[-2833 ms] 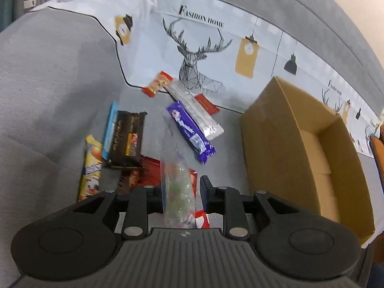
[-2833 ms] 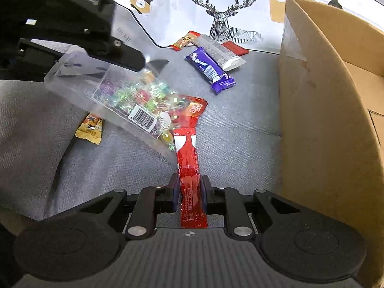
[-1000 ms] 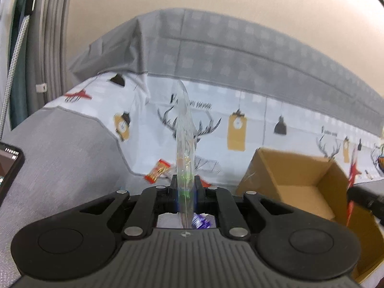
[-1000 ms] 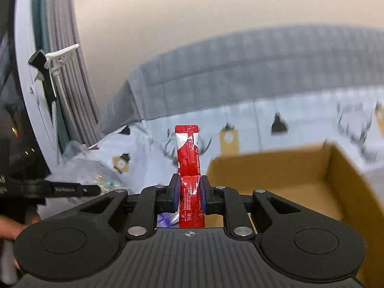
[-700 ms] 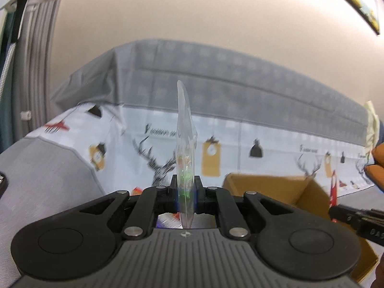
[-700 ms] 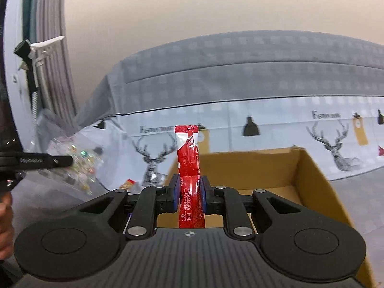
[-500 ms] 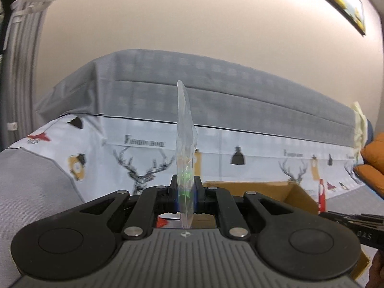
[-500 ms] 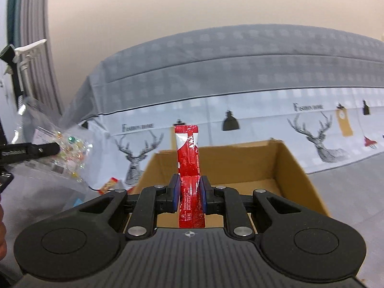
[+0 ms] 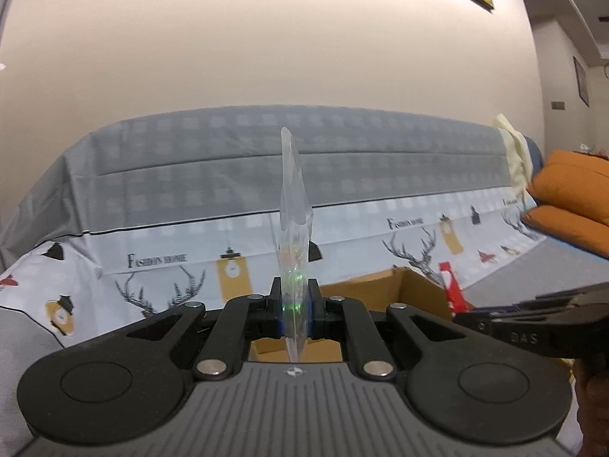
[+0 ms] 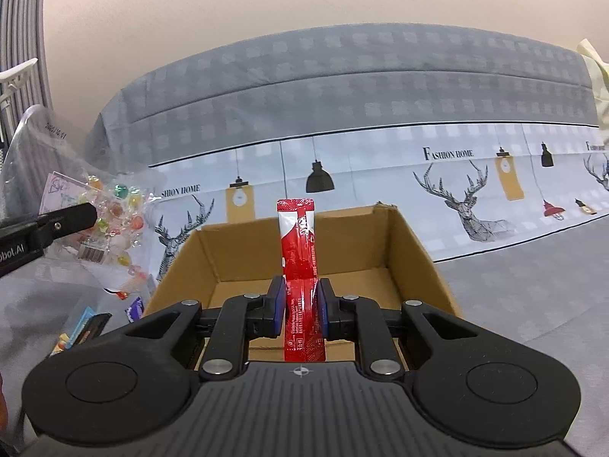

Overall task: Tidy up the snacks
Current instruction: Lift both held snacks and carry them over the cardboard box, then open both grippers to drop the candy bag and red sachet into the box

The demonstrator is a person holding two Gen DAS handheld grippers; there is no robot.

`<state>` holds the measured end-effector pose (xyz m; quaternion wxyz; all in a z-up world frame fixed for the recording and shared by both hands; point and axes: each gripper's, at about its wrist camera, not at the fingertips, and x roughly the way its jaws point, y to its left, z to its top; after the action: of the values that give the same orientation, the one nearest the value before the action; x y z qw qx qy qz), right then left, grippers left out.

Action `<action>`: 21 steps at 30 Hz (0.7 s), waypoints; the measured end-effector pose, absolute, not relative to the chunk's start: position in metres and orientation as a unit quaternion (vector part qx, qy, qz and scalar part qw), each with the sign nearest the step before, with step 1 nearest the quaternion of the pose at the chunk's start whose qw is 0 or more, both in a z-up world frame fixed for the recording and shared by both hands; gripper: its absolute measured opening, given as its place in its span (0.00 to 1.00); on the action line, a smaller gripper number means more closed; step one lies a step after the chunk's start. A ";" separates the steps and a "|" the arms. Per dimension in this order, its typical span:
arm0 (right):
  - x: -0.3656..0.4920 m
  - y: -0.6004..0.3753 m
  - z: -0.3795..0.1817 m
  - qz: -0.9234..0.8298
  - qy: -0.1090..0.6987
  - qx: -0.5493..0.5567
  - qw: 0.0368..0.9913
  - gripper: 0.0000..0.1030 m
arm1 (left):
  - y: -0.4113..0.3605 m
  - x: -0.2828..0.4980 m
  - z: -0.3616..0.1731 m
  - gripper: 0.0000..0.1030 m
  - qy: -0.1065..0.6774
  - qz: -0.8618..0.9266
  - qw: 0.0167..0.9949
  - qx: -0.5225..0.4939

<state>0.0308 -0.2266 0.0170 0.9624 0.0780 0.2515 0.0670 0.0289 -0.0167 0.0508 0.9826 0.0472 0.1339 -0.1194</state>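
My left gripper is shut on a clear bag of coloured candies, seen edge-on and standing upright between the pads. In the right wrist view the same candy bag hangs at the far left with a left fingertip across it. My right gripper is shut on a long red snack stick, held upright over the near edge of the open cardboard box. From the left wrist view the box lies ahead and to the right, with the red stick and right gripper beyond it.
A sofa cover with deer and lamp prints lies behind the box. Several snack packets rest on the grey seat left of the box. Orange cushions sit at the far right. A person's hand shows at the right edge.
Both grippers have swung toward the box, each keeping its snack. The left gripper moved sideways and rolled; the right gripper dropped closer, so the box now fills the middle of its view.
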 end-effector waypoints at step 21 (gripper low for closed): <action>0.031 -0.232 0.015 0.041 0.270 0.074 0.959 0.20 | -0.056 0.050 0.028 0.10 0.182 -0.144 0.971 0.057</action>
<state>0.0315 -0.2316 0.0149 0.9591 0.0740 0.2701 0.0410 0.0498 -0.0561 0.0283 0.9709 0.0565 0.1824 -0.1442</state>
